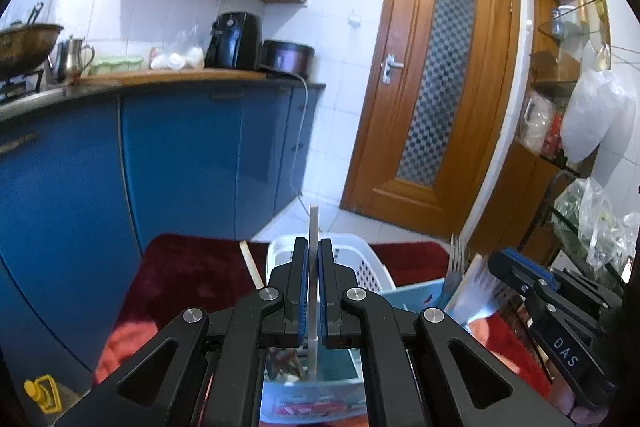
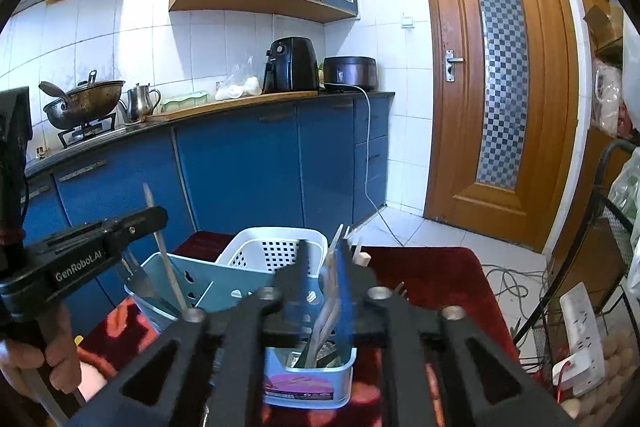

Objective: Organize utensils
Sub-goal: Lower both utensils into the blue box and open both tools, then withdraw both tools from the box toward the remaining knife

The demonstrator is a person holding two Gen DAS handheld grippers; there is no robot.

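Note:
My left gripper (image 1: 314,243) is shut on a thin pale flat utensil handle (image 1: 314,223) that stands upright over a light-blue bin (image 1: 416,297). The right wrist view shows that gripper (image 2: 100,239) at the left, with the handle (image 2: 160,247) reaching down into the bin (image 2: 208,287). My right gripper (image 2: 323,245) is blurred; its jaws stand apart, with several pale utensil handles (image 2: 330,271) between them, above a small blue caddy (image 2: 316,379). Forks (image 1: 458,255) stand beside the right gripper (image 1: 520,267). A white perforated basket (image 2: 280,251) sits behind.
The containers rest on a red cloth (image 2: 432,279). A wire rack (image 2: 612,227) with a white power strip (image 2: 576,331) and bags stands close at the right. Blue kitchen cabinets (image 2: 260,167) and a wooden door (image 2: 500,87) lie beyond. A hand (image 2: 40,355) holds the left gripper.

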